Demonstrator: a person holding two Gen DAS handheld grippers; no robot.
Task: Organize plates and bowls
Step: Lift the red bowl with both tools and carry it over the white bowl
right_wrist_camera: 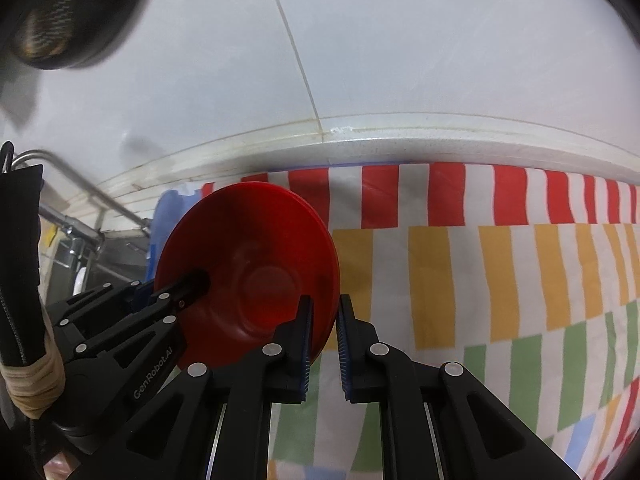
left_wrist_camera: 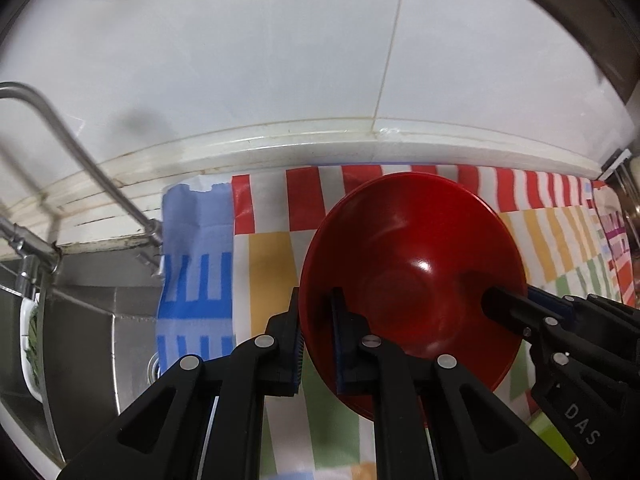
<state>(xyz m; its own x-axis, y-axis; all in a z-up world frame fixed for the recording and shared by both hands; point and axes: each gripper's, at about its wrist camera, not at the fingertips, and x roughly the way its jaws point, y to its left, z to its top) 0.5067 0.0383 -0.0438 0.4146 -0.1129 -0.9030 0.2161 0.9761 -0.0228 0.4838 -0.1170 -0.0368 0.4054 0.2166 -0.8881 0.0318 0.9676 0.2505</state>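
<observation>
A stack of red bowls (left_wrist_camera: pixel 412 264) is held tilted above a bright striped cloth (left_wrist_camera: pixel 272 224). My left gripper (left_wrist_camera: pixel 318 344) is shut on the stack's left rim, one finger inside and one outside. My right gripper (right_wrist_camera: pixel 323 344) is clamped on the opposite rim of the same stack (right_wrist_camera: pixel 248 272), with the rim between its pads. Each gripper shows in the other's view: the right gripper (left_wrist_camera: pixel 532 316) at the right of the left wrist view, the left gripper (right_wrist_camera: pixel 172 296) at the left of the right wrist view.
A steel sink (left_wrist_camera: pixel 88 320) with a bent tap (left_wrist_camera: pixel 60 128) lies to the left, with a white dish (left_wrist_camera: pixel 30 352) of greens in it. A white tiled wall (left_wrist_camera: pixel 280 60) and ledge run behind the cloth (right_wrist_camera: pixel 500 280). A dark pan (right_wrist_camera: pixel 68 12) hangs at upper left.
</observation>
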